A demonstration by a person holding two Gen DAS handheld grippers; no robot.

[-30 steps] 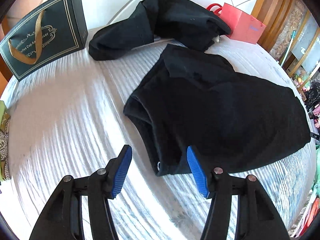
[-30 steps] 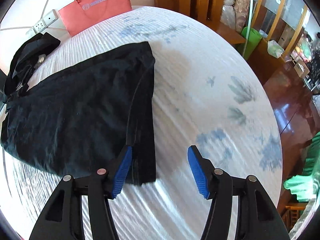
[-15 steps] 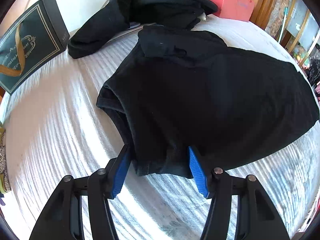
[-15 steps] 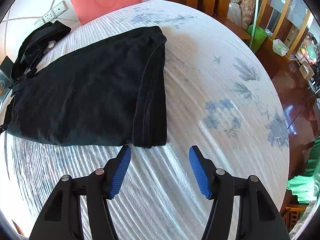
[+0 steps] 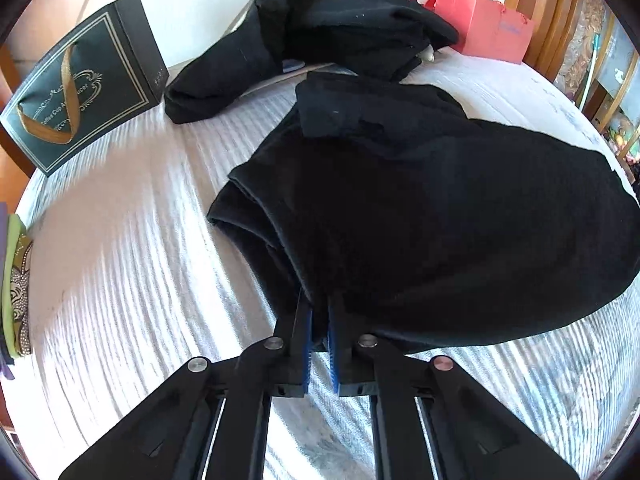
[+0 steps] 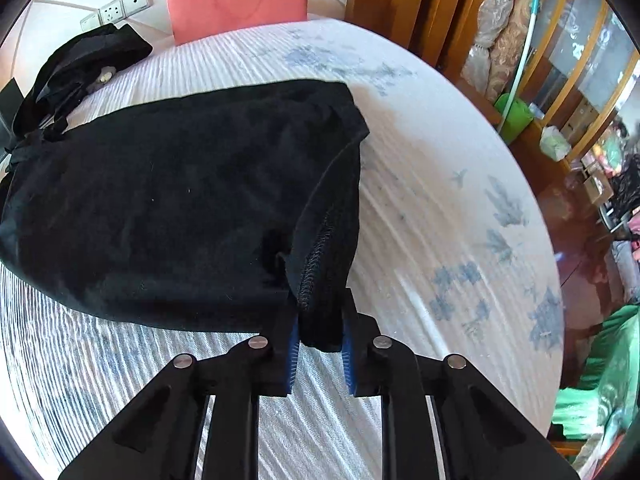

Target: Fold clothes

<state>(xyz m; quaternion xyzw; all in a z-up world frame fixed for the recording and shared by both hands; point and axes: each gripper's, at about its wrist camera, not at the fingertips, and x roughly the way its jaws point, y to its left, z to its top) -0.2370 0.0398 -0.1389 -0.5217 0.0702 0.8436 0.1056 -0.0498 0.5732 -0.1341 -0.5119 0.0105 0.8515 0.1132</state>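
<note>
A black garment (image 5: pixel 420 208) lies spread on the white striped bed; it also shows in the right wrist view (image 6: pixel 168 200). My left gripper (image 5: pixel 319 322) is shut on its near corner at the collar end, blue pads pinching the cloth. My right gripper (image 6: pixel 319 334) is shut on the near corner at the hem end, where a stitched seam shows. Both corners are lifted slightly off the bed.
A pile of black clothes (image 5: pixel 320 36) lies at the bed's far side by the wall. A dark gift bag (image 5: pixel 84 96) stands at the left, a red paper bag (image 5: pixel 484 28) at the back right. Wooden furniture and floor (image 6: pixel 580 208) lie beyond the bed's right edge.
Both grippers moved forward onto the garment's near edge and closed on it. The held corners are now slightly raised.
</note>
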